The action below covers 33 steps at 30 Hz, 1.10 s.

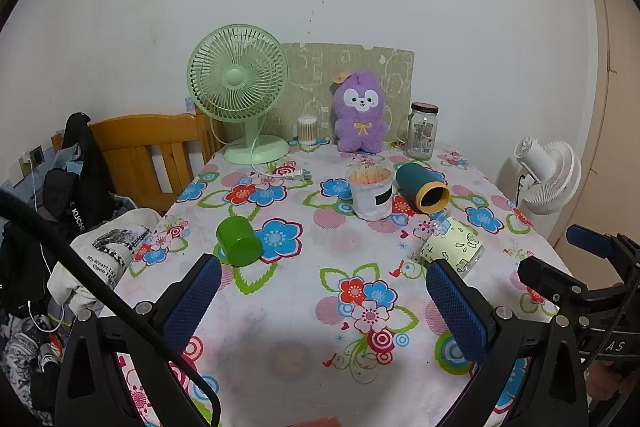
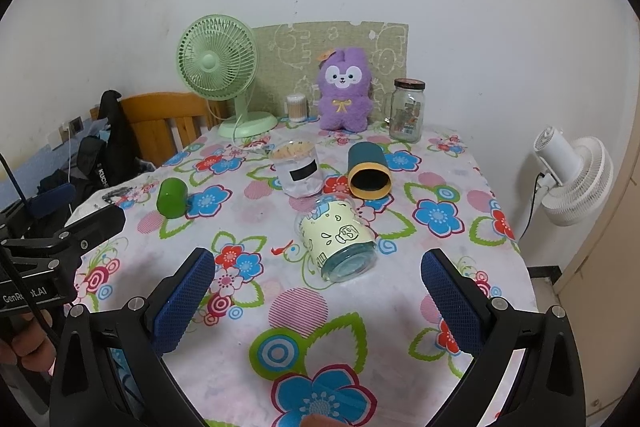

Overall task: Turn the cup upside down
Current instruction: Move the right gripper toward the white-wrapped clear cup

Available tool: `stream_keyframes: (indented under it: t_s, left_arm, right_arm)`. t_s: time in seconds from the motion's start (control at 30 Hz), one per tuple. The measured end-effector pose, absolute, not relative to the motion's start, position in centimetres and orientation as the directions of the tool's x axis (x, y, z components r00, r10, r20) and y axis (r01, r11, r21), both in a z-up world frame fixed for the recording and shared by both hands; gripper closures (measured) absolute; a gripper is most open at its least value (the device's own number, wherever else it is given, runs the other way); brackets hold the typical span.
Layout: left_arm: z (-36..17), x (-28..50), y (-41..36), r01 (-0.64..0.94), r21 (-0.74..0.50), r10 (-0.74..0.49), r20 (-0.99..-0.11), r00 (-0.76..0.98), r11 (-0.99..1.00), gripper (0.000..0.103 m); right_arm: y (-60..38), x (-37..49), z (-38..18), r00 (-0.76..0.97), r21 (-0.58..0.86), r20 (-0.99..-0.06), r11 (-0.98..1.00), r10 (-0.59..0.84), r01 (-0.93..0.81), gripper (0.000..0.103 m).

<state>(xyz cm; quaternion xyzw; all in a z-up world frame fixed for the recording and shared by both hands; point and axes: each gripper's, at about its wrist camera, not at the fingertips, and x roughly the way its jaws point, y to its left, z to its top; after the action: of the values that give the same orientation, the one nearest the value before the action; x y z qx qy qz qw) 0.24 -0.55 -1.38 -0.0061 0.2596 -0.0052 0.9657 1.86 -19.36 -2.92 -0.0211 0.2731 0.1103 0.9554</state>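
Note:
Three cups lie on their sides on the flowered tablecloth (image 1: 304, 311). A green cup (image 1: 240, 241) (image 2: 173, 197) rests at the left, just beyond my left gripper's left finger. A teal cup with a yellow rim (image 1: 420, 187) (image 2: 367, 171) lies further back, its mouth toward me. A glass cup with a pale yellow printed sleeve (image 1: 452, 245) (image 2: 340, 243) lies with its base toward me, between and just beyond my right gripper's fingers. My left gripper (image 1: 322, 269) and right gripper (image 2: 318, 261) are both open, holding nothing, low above the table.
A clear tub of sticks (image 1: 370, 193) stands upright beside the teal cup. At the back stand a green fan (image 1: 238, 83), a purple plush (image 1: 360, 115) and a glass jar (image 1: 422, 131). A wooden chair (image 1: 148, 147) with clothes is left; a white fan (image 1: 548, 179) is right.

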Motion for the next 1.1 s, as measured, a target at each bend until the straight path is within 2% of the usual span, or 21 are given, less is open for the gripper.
stream_keyframes:
  t_s: [0.33,0.73,1.1]
  left_arm:
    - [-2.5,1.7,0.2,0.019,-0.006,-0.019,-0.534,0.845,1.0,0.0]
    - [-4.7,7.2,1.4,0.037,0.039,-0.007,-0.59,0.808,0.999,0.0]
    - [-6.7,13.3,1.5,0.154,0.113,-0.047,-0.634,0.772,0.982,0.0]
  right_arm:
    - [-18.9,4.0,-3.3,0.815,-0.001,-0.547,0.973,0.193,-0.231,0.0]
    - [-16.9,10.2,-4.5,0.784,-0.062,-0.59,0.957,0.193,-0.283,0.0]
    - [-13.8,17.0,-6.6,0.736,-0.094,-0.636,0.923,0.233,-0.374,0.0]
